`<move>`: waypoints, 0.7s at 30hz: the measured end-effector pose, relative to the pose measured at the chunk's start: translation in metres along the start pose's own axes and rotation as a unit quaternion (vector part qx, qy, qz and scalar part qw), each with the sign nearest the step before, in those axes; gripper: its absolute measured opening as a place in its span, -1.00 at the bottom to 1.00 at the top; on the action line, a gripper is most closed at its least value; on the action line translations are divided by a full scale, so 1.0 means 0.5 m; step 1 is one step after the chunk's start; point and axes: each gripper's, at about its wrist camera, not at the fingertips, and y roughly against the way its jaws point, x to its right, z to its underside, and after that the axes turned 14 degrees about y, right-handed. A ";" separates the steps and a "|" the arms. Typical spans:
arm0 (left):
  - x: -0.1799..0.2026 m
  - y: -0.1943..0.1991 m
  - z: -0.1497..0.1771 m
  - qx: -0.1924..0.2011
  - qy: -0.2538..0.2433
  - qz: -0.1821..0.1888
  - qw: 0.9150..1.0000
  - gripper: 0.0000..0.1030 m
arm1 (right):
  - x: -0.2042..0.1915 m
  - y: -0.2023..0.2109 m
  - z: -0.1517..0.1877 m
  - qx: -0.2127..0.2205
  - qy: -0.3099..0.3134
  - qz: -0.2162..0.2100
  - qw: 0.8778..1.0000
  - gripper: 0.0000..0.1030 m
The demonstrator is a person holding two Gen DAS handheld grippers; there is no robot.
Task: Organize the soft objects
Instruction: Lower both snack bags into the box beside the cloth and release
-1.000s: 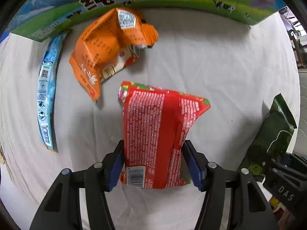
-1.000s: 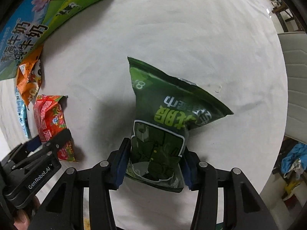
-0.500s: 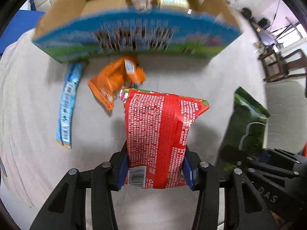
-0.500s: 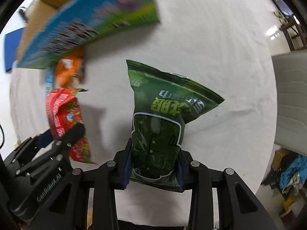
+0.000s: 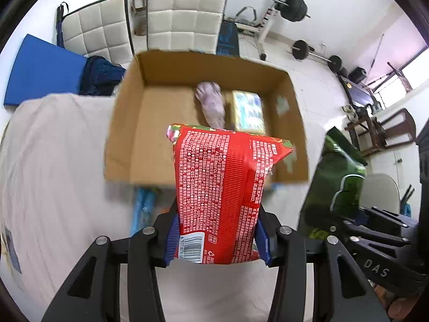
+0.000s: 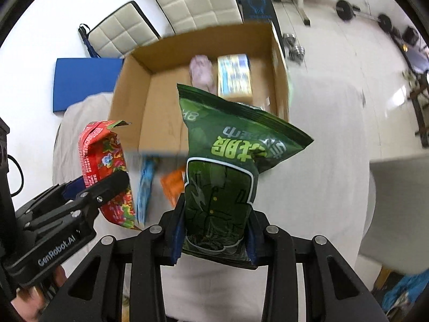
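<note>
My left gripper (image 5: 217, 237) is shut on a red snack bag (image 5: 222, 187) and holds it upright in the air, in front of an open cardboard box (image 5: 126, 134). My right gripper (image 6: 214, 230) is shut on a green snack bag (image 6: 222, 177), also raised before the box (image 6: 161, 112). The red bag (image 6: 104, 161) shows at the left of the right wrist view, and the green bag (image 5: 337, 179) at the right of the left wrist view. A pink soft item (image 5: 211, 104) and a pale packet (image 5: 248, 110) lie inside the box.
The box stands on a table with a white cloth (image 5: 53, 161). A blue packet (image 6: 144, 187) and an orange bag (image 6: 173, 187) lie on the cloth below the box's near wall. White padded chairs (image 5: 182, 18), a blue mat (image 5: 40, 72) and gym weights stand behind.
Both grippers have risen well above the cloth with their bags and tilted up toward the box, so its open inside now shows. Both grips are unchanged.
</note>
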 end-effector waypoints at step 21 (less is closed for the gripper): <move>-0.088 -0.323 -0.183 -0.157 0.068 -0.059 0.983 -0.14 | -0.022 -0.355 -0.245 -0.113 0.032 -0.030 0.993 -0.26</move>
